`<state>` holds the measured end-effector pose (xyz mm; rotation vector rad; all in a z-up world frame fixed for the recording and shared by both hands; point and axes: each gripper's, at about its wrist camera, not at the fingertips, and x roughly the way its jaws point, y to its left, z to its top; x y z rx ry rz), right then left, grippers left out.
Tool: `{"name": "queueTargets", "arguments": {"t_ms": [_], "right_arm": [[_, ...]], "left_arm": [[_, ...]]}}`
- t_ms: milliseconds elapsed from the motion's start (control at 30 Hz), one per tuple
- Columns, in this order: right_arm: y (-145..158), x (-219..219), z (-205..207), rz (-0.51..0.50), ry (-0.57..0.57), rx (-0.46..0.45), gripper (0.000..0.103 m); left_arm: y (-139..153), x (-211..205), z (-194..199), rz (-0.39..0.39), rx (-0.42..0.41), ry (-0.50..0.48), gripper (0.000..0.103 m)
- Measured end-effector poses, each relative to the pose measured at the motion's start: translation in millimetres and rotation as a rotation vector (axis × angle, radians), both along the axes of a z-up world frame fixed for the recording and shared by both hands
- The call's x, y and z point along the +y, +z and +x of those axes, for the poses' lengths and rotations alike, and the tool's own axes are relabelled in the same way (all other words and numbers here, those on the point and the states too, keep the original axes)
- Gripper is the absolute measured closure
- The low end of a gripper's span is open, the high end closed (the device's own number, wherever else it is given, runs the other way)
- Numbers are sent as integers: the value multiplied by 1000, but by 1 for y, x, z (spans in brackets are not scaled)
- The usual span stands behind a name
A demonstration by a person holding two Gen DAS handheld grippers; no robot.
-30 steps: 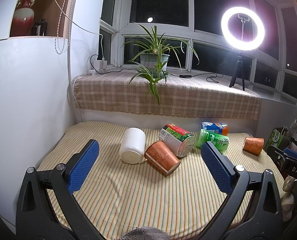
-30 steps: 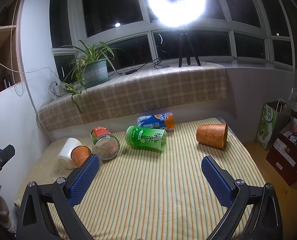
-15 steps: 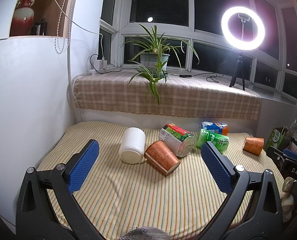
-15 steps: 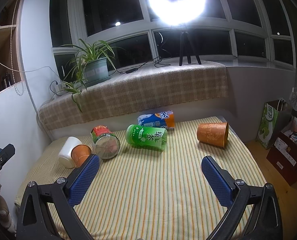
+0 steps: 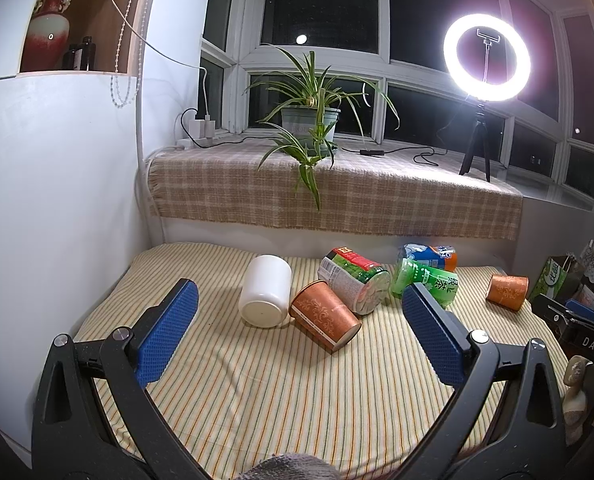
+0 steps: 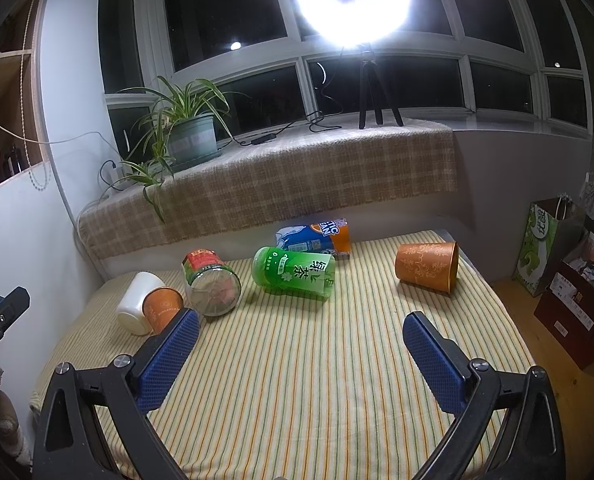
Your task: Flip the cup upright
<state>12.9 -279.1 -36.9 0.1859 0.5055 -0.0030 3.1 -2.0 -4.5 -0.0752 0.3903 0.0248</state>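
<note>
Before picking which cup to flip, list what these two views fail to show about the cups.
- White cup: left view shows only its base; in the right view the near orange cup covers it. Its mouth is hidden.
- Near orange cup: right view shows little but its end; the right gripper pad overlaps it.
- Far orange cup: its inside is unseen in both views.

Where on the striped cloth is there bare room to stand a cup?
Bare: the striped cloth in front of the open right tongs, and between green bottle and lone orange cup. Crowded: white cup, orange cup and jar bunch together.
</note>
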Motion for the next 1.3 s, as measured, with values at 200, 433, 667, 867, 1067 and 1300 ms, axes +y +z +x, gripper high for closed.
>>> {"name": "queueTargets", "arguments": {"t_ms": [200, 433, 667, 867, 1067, 1300], "right_arm": [[-3, 2, 0, 1, 4, 2, 0], [-4, 3, 0, 6, 8, 7, 0], [-4, 5, 2, 9, 24, 16, 0], [-3, 7, 8, 21, 82, 36, 0], [-7, 24, 29, 48, 236, 98, 3], [-17, 72, 64, -18, 468, 186, 15]], "left_arm": [[0, 0, 0, 0, 0, 0, 0], [0, 0, 0, -1, 1, 0, 0], [-7, 5, 0, -2, 8, 13, 0], [-14, 20, 1, -7, 23, 44, 0], [-22, 37, -2, -11, 54, 62, 0], [-35, 54, -5, -36, 102, 71, 0]]}}
